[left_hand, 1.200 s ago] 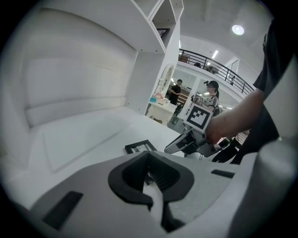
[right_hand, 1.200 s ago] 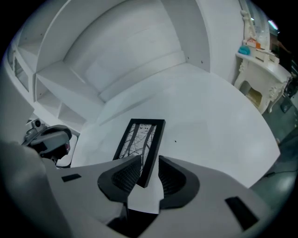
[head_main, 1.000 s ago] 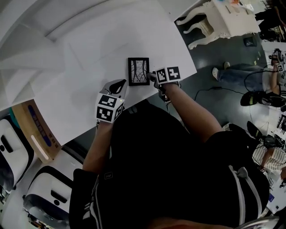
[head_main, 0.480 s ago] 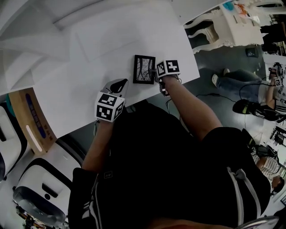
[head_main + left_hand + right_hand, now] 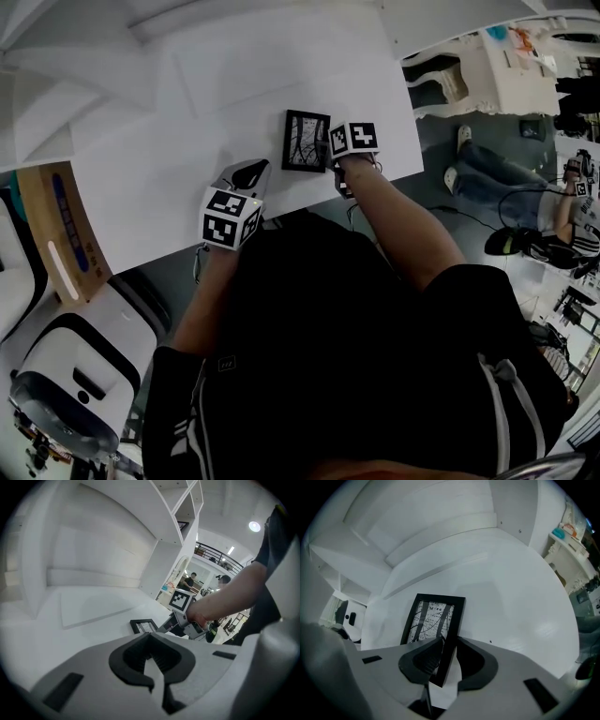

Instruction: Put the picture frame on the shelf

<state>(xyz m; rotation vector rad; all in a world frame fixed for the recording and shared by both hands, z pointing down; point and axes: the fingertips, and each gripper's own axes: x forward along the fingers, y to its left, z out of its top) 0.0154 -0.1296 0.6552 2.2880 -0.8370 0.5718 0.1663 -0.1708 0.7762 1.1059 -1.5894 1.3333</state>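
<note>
Forearms both reach fwd past the front edge of the white surface (image 5: pixel 187 122), out from a torso in a black shirt (image 5: pixel 356 356). The right forearm is bare and runs straight to the right gripper (image 5: pixel 330 156), which points steeply down w/ its marker cube on top. The left gripper (image 5: pixel 247 172) is well to the left of it, tipped down less steeply, near the front edge.

Right jaws have just been closing. They grasp the picture frame (image 5: pixel 306 141) by its right-hand rail near the front corner, one pad on the inner side over the print, the other on the outer side. The frame is black w/ a pale print of dark streaks. It lies on the surface close to the front edge, nearer the right front corner than the left. Left jaws are clenched tip to tip w/ nothing btwn them.

A white shelf unit (image 5: pixel 180 513) w/ open compartments rises along the back edge. A low white slab (image 5: pixel 93 604) lies on the surface btwn the frame and the back.

Off the surface:
- To the right, an ornate white table (image 5: pixel 511 70) and a seated person in jeans (image 5: pixel 487 169).
- To the left, a cardboard box (image 5: pixel 56 234) and white machines (image 5: pixel 66 375).
</note>
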